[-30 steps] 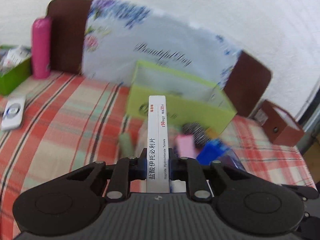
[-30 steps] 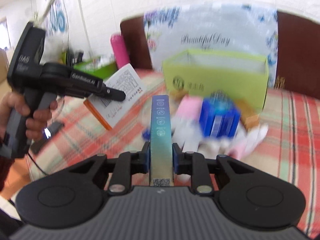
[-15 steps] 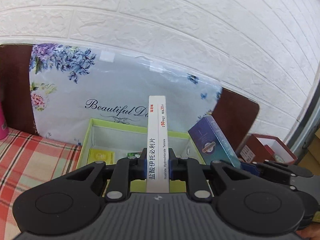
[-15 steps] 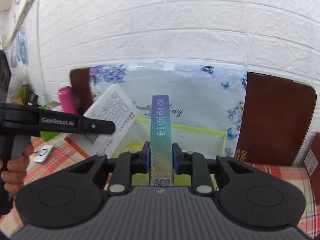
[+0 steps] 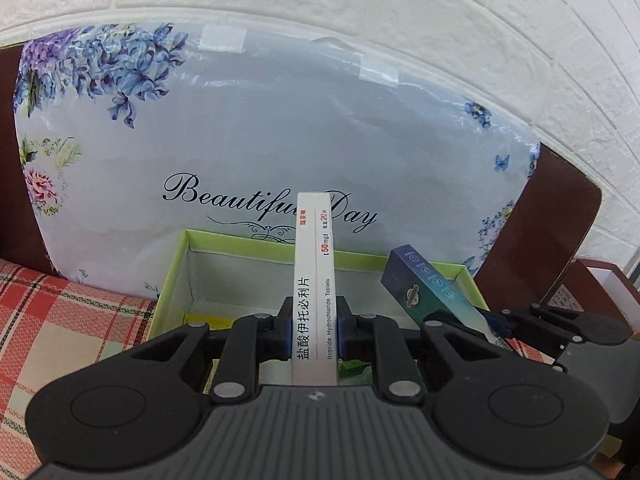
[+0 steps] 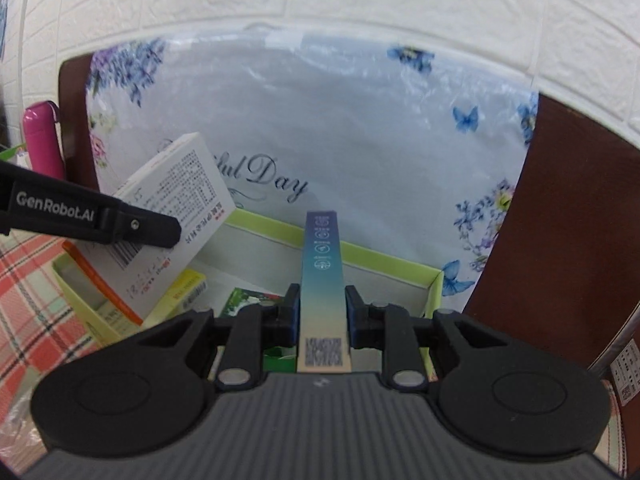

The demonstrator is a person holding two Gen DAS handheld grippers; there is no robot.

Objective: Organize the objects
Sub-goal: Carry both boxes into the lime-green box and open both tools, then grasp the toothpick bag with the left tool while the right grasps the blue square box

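Left hand-held gripper (image 5: 313, 330) clamps a white medicine box (image 5: 314, 280); right hand-held gripper (image 6: 322, 314) clamps a blue box (image 6: 322, 280), both above the green tray (image 5: 176, 264).

white tablet box (image 5: 314, 280): edge-up, clamped in left gripper (image 5: 313, 330) | blue-teal box (image 6: 323, 280): clamped in right gripper (image 6: 322, 312) | green tray (image 5: 172, 280): open, just ahead, below both

The left gripper (image 5: 313, 330) and right gripper (image 6: 322, 314) are each clamped on something, side by side.

My white tablet box (image 5: 314, 288) hides part of the green tray's (image 5: 172, 276) floor. Green packet (image 6: 250, 300) mostly behind my right gripper (image 6: 322, 312); its print is unreadable.
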